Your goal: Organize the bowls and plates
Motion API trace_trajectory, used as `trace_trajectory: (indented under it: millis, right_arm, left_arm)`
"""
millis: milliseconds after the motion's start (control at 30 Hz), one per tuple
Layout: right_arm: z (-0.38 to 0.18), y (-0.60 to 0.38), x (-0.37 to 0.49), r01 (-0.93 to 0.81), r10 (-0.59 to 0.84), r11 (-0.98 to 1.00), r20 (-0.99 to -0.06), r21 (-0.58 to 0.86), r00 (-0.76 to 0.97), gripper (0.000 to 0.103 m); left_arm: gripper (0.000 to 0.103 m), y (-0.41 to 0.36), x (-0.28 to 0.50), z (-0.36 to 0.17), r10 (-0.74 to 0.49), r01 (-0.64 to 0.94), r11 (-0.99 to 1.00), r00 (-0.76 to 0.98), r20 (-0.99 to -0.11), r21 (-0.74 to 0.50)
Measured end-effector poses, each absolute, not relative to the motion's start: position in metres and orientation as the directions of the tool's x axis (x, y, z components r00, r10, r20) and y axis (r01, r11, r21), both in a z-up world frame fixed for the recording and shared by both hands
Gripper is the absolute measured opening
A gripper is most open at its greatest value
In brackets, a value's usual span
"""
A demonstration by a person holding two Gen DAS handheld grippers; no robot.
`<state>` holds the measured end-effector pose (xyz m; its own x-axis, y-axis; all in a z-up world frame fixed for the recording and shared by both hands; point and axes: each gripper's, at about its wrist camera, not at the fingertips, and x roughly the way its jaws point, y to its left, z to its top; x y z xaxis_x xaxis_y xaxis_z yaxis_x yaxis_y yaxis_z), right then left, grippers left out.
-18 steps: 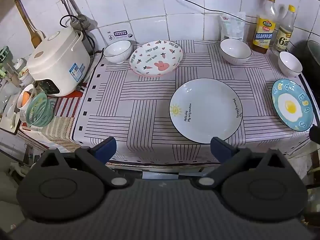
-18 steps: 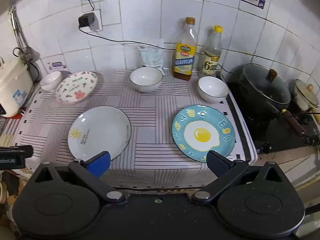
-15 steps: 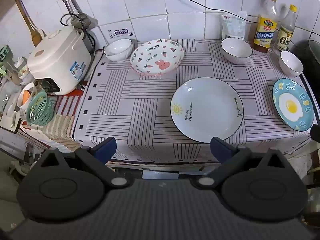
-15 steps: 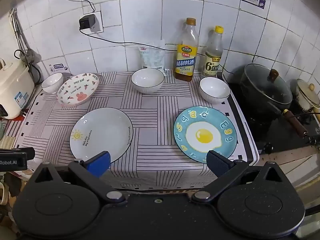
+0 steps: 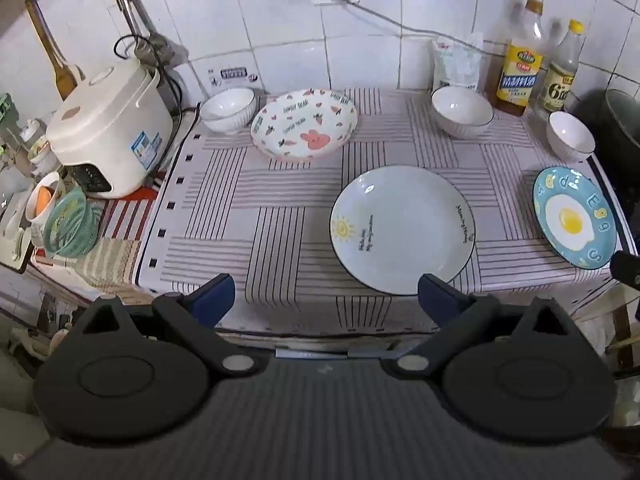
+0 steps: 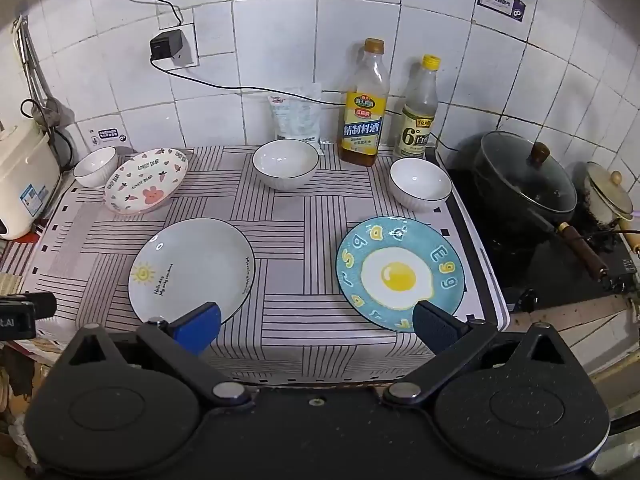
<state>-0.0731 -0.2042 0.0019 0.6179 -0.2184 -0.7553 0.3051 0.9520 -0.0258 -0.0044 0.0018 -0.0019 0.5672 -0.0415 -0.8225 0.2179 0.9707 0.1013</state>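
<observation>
On the striped cloth lie a white plate with a sun drawing (image 5: pixel 402 229) (image 6: pixel 191 270), a blue fried-egg plate (image 5: pixel 574 216) (image 6: pixel 400 272) and a tilted rabbit-print dish (image 5: pixel 304 124) (image 6: pixel 146 186). Three white bowls stand along the back: left (image 5: pixel 228 109) (image 6: pixel 95 167), middle (image 5: pixel 462 111) (image 6: pixel 285 164), right (image 5: pixel 570 135) (image 6: pixel 420 183). My left gripper (image 5: pixel 326 298) hangs open above the cloth's front edge, left of the white plate's near rim. My right gripper (image 6: pixel 316 326) is open too, between the white plate and the egg plate. Both hold nothing.
A white rice cooker (image 5: pixel 108 136) stands at the left with a green strainer (image 5: pixel 70 224) before it. Two bottles (image 6: pixel 364 108) (image 6: pixel 418 112) and a bag (image 6: pixel 294 114) line the tiled wall. A lidded black pan (image 6: pixel 528 178) sits on the stove at the right.
Both views have shifted a little: the plates sit slightly higher and nearer in each frame, so both grippers have drifted in toward the table. The jaws stay wide.
</observation>
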Motion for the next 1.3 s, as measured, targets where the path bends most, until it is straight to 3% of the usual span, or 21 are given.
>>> trace_trajectory:
  millis: [267, 1300]
  right_arm:
    - [0.001, -0.208, -0.073, 0.319, -0.236, 0.947, -0.753, -0.037, 0.614, 0.103]
    - [-0.002, -0.206, -0.073, 0.309, -0.259, 0.948, -0.752, -0.077, 0.607, 0.103]
  left_arm:
    - [0.100, -0.001, -0.010, -0.003, -0.089, 0.250, 0.966, 0.579, -0.811, 0.072]
    - [0.100, 0.004, -0.020, -0.007, -0.066, 0.205, 0.975, 0.631, -0.773, 0.084]
